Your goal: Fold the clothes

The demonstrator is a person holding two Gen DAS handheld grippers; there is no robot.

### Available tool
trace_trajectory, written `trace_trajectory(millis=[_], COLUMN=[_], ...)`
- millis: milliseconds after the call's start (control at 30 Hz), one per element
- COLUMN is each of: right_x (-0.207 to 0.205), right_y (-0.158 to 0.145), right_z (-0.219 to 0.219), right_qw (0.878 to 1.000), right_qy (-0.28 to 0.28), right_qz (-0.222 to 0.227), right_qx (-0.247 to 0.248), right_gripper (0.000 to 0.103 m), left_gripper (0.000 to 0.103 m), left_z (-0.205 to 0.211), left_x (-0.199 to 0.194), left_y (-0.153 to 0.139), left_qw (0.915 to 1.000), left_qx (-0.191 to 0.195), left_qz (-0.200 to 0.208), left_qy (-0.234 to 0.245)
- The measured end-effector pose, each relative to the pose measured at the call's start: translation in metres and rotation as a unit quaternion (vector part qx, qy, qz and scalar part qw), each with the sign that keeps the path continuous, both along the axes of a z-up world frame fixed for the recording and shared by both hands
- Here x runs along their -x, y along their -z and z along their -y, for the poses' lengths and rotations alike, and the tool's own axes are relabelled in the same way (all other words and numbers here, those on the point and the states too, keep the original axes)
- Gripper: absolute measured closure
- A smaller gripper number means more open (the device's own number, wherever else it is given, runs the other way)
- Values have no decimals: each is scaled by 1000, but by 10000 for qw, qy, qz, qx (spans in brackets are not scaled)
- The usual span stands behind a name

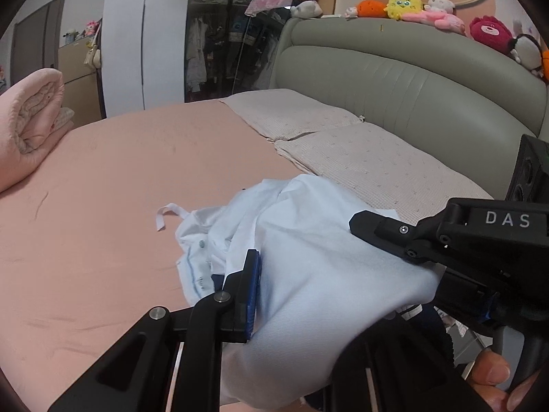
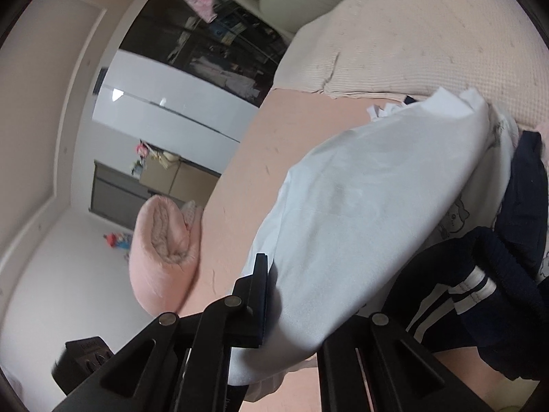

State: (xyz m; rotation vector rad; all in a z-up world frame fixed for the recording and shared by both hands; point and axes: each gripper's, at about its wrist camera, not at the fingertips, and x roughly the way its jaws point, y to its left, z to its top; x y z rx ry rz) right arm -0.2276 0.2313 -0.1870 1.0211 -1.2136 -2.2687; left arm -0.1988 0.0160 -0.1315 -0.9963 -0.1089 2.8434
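1. At the far left of the left wrist view, a rolled pink quilt [image 1: 29, 120] lies on the edge of the bed [image 1: 120, 178], which is covered by a pink sheet.
2. Behind it stands a beige cabinet [image 1: 80, 79] with small toys on top.
3. Further right is a dark glass-fronted wardrobe [image 1: 226, 41]; pale garments hang inside it on a rail.
4. Two cream pillows [image 1: 360, 158] lie side by side against the grey-green padded headboard [image 1: 394, 79], whose top ledge carries a row of plush toys [image 1: 429, 10].
5. The white shirt [image 1: 308, 257] is bunched on the sheet just in front of the pillows, its buttoned placket and a loose strip trailing to the left, its near part lifted off the bed.
6. The left gripper [image 1: 291, 309] is nearly closed on the shirt's near fold; cloth drapes over its right finger.
7. The right gripper [image 1: 456, 295] enters from the right of that view, pinching the same shirt at its right edge; a hand [image 1: 497, 377] grips its handle.
8. In the right wrist view the right gripper [image 2: 302, 309] clamps the white fabric, which hides the right finger.
9. To the right lies a navy garment [image 2: 480, 274] with white stripes, possibly a sweater, touching a white printed cloth [image 2: 463, 213].
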Motion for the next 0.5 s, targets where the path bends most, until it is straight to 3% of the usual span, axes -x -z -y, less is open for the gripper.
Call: trace_trajectory(millis=[133, 400, 500], right_x=[-4, -22, -30], right_y=[-5, -25, -29], right_z=[15, 61, 74], right_qw=[9998, 9947, 9935], right_qy=[-184, -624, -719], right_qz=[-116, -478, -559], right_qx=[-26, -657, -679], right_gripper=[97, 97, 97], left_gripper=[90, 90, 90], left_z=[14, 50, 63], left_x=[-9, -29, -38], left_y=[-8, -21, -20], left_qw=[9999, 9992, 9990], left_qx=[38, 29, 97], left_qz=[-83, -117, -100], left_qy=[-103, -371, -418])
